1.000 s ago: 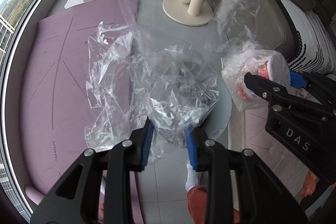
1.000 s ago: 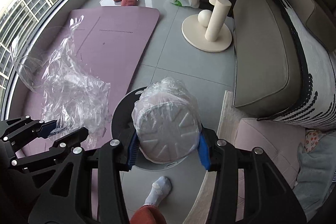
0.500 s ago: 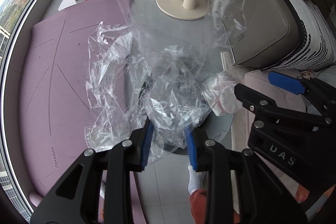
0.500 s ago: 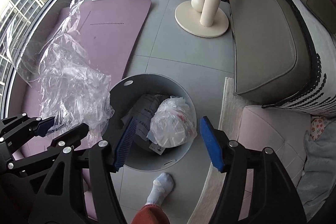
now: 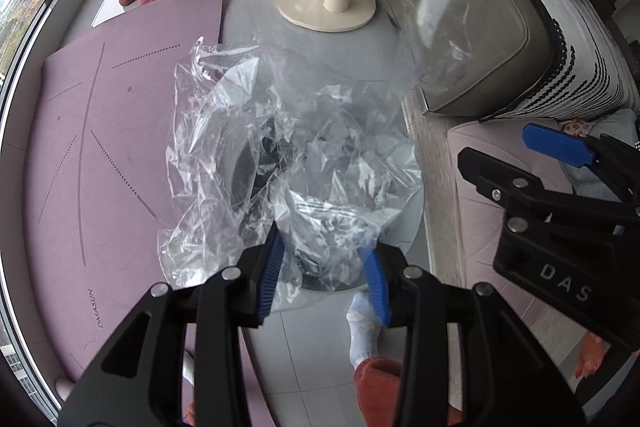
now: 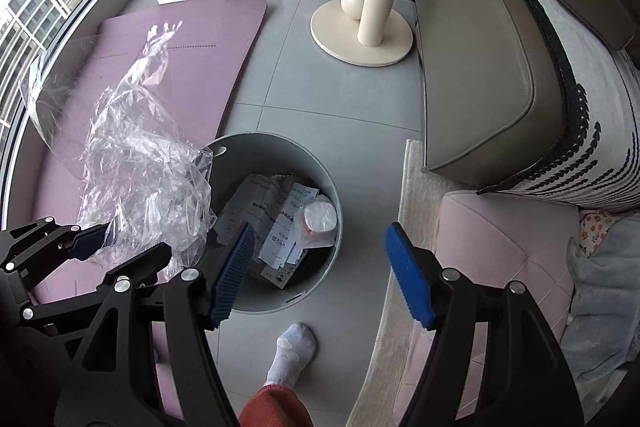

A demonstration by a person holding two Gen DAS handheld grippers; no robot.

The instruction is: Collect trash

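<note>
Two claws, two jobs: the left gripper (image 5: 326, 277) is clamped on a crumpled clear plastic sheet (image 5: 288, 163) at lower centre of its view, billowing over the grey bin (image 6: 280, 227); the right gripper (image 6: 320, 267) gapes wide, holding nothing. I'd carry the plastic squarely over the rim, lower it among the papers (image 6: 276, 223) and wrapped cup (image 6: 318, 219), then release, since film drifts.

Both handheld tools are matte black plastic frames with triangular cut-outs and silver round screw heads; the left gripper (image 5: 326, 275) and the right gripper (image 6: 320, 275) carry ribbed blue finger pads (image 6: 408, 275) — one arm reads "DAS" in grey letters — and the person wears a pale blue sock (image 6: 291, 351) under a rust-red trouser cuff (image 6: 274, 407)
</note>
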